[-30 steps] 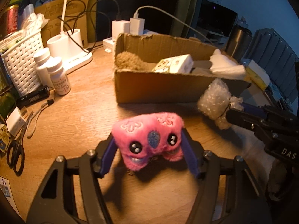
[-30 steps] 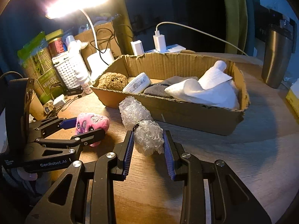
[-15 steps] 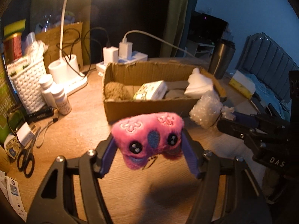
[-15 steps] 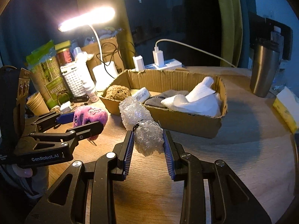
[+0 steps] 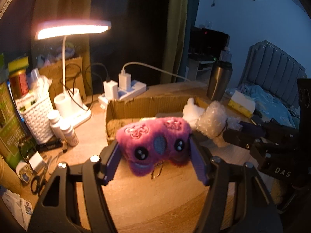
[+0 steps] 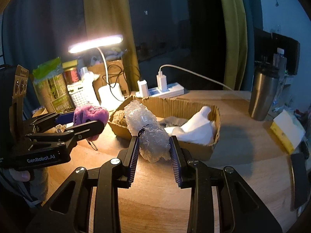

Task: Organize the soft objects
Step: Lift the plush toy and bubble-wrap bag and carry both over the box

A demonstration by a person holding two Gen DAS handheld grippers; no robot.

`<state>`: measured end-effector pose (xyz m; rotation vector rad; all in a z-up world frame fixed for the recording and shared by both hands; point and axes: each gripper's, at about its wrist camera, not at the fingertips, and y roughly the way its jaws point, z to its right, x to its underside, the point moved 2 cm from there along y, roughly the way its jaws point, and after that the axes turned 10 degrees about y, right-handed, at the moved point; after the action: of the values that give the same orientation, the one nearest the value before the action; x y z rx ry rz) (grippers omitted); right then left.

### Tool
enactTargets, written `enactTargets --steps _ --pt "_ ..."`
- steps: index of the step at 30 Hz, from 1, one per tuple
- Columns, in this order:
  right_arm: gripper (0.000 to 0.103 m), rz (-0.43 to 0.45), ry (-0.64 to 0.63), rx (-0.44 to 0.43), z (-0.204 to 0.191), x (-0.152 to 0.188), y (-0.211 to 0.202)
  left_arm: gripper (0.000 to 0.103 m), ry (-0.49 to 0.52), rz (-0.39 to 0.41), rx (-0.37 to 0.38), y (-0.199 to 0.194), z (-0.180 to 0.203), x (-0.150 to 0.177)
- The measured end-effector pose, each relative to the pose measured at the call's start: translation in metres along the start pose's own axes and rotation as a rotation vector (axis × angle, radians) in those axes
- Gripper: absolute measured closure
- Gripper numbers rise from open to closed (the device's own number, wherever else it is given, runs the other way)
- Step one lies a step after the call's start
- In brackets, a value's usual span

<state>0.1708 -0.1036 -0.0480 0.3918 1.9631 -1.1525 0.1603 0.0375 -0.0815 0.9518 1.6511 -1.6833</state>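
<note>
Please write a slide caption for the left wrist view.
Left gripper holds pink plush toy above the table, near the cardboard box.

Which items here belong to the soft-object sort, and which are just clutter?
Job: pink plush in the left tool; bubble wrap in the right tool; cardboard box.
Clutter: desk lamp, steel tumbler, power strip, white basket, scissors.

A lit desk lamp (image 5: 72, 29) glows over the wooden table (image 5: 155, 203), olive curtains (image 6: 231, 29) behind

L claw (image 5: 155, 151): clamped on plush, raised | R claw (image 6: 154, 149): clamped on wrap, raised, beside L
</note>
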Motion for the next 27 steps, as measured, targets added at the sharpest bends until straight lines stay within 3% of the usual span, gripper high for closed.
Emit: enactTargets --steps 27 --pt "0.069 0.086 -0.037 0.001 -0.007 -0.066 0.010 0.037 -0.020 0.128 -0.018 0.003 -0.033 -0.068"
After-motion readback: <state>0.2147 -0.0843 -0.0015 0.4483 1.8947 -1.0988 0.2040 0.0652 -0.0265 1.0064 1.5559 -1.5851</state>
